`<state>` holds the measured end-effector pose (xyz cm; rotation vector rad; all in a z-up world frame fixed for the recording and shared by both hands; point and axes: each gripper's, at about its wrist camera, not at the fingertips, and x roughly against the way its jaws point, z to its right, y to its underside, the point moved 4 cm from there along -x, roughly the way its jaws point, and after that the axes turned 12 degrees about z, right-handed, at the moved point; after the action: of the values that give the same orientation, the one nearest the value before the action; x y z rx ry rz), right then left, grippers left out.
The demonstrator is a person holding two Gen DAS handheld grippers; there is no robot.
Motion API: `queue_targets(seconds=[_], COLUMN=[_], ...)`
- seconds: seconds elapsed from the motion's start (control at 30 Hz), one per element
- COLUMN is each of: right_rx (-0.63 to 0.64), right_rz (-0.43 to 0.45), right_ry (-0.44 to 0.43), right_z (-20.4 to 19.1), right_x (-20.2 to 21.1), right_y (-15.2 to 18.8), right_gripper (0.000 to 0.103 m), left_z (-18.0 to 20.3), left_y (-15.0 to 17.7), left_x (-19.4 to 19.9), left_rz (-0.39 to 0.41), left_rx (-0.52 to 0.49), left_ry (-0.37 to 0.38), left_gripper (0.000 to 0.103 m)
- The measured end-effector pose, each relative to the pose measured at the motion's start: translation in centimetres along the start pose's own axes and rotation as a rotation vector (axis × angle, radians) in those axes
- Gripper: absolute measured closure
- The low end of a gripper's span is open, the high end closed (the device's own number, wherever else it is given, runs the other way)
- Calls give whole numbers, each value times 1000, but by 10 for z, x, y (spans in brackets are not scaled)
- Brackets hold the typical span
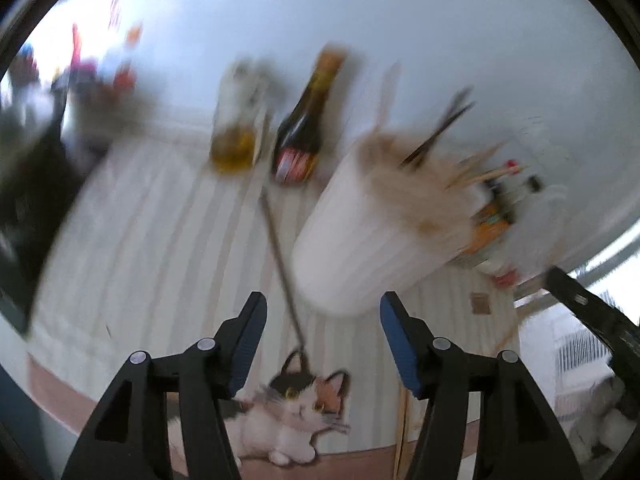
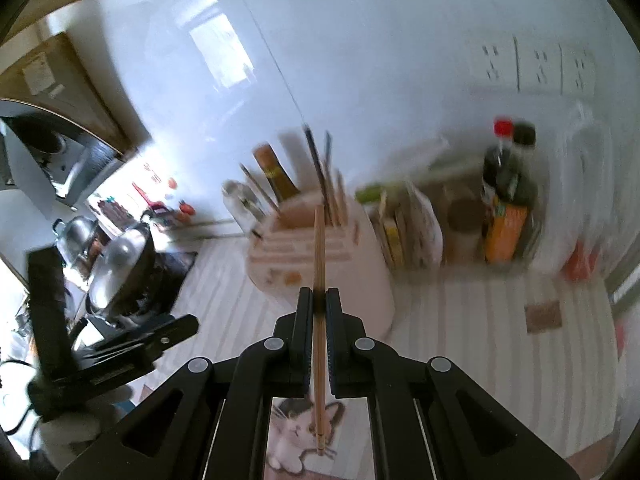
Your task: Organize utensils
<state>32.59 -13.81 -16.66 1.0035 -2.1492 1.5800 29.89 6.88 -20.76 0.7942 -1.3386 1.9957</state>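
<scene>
Two wooden chopsticks (image 2: 319,280) are sitting pinched upright in the tightly closed right claw (image 2: 319,300), hovering just in front of the white utensil holder (image 2: 320,256) on the striped worktop (image 2: 460,312). The left claw (image 1: 323,312) is gaping half open and gripping nothing, with a dark chopstick (image 1: 282,264) lying on the worktop beyond it.

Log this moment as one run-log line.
left gripper: open, empty | right gripper: shut on chopsticks | utensil holder: upright, ahead | thin skewer: on mat
</scene>
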Motion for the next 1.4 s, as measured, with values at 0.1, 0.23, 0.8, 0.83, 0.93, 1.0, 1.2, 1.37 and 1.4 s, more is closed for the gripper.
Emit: queue_targets(seconds=[0.1, 0.23, 0.8, 0.83, 0.93, 1.0, 1.2, 1.37, 1.4], right_rx=[-23, -80, -438, -440, -430, -418, -272, -168, -146], right_rz=[-47, -115, -411, -426, -466, -488, -586, -609, -606], right_ry=[45, 100, 223, 229, 252, 264, 316, 346, 351], right_z=[19, 48, 179, 183, 191, 194, 191, 185, 182], right_x=[-14, -31, -67, -69, -75, -79, -96, -107, -108], right_y=[16, 38, 138, 142, 152, 159, 174, 179, 179], right_gripper=[97, 97, 97, 97, 97, 97, 97, 97, 97], left_z=[-20, -19, 12, 11, 9, 5, -16, -19, -16], left_y=[17, 37, 92, 95, 104, 112, 151, 172, 165], left_x=[-37, -77, -161, -159, -157, -148, -111, -90, -88], left_rz=[-73, -152, -284, -272, -281, -294, -352, -397, -363], left_rx=[39, -4, -302, -308, -307, -291, -285, -249, -230], left_ry=[-60, -99, -249, -244, -239, -228, -210, -168, -159], left_gripper=[47, 47, 101, 102, 103, 103, 103, 100, 100])
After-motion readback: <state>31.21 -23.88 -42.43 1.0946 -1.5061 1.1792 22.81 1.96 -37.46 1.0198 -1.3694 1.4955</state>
